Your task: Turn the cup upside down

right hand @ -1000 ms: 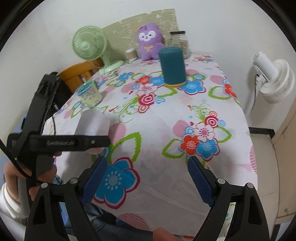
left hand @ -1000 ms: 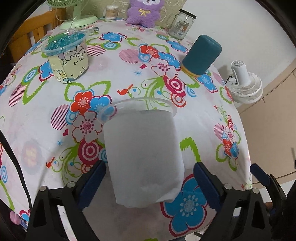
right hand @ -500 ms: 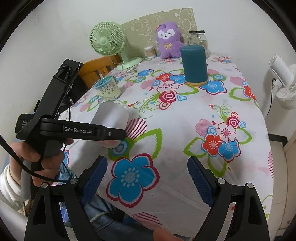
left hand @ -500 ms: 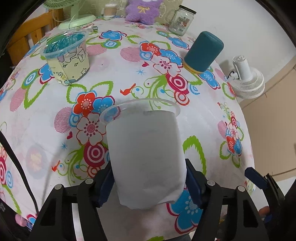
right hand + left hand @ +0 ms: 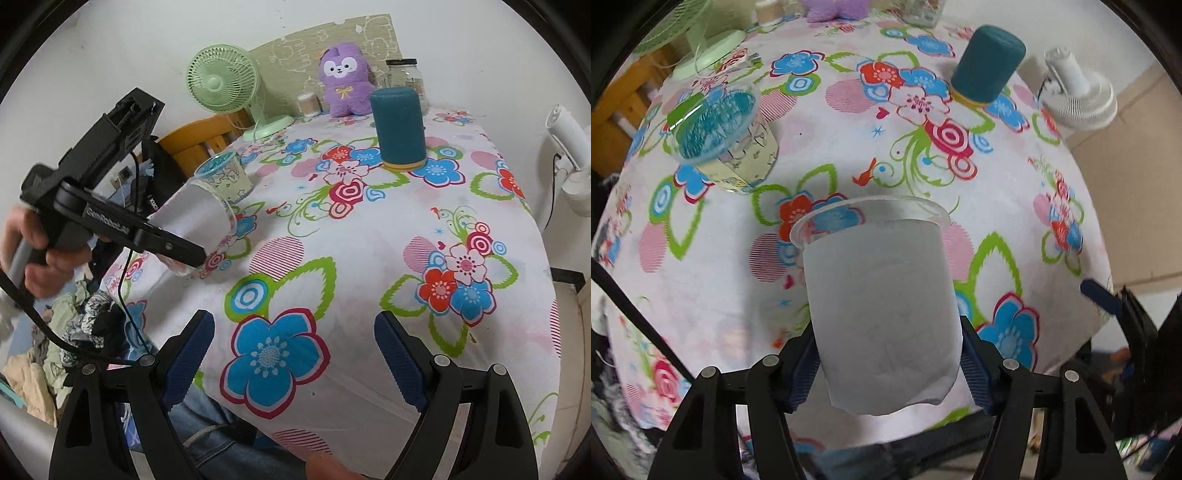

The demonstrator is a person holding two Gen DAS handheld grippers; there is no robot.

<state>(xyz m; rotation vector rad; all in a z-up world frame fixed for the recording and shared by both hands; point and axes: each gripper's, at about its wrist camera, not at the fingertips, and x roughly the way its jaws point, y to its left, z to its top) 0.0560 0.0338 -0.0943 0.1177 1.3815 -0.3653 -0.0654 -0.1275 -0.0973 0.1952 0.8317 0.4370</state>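
Note:
A frosted white plastic cup with a clear rim is held between the blue pads of my left gripper, which is shut on its lower body. In the right wrist view the cup is lifted off the floral tablecloth and tilted on its side, mouth pointing right toward the table. My right gripper is open and empty, low over the table's near edge.
A patterned cup with a teal lid stands at the left. A teal cylinder stands farther back. A green fan, purple plush and glass jar line the back. A white fan stands off the right side.
My left gripper closed on the cup, lifted it off the table and tilted it toward horizontal. My right gripper stayed open near the front edge.

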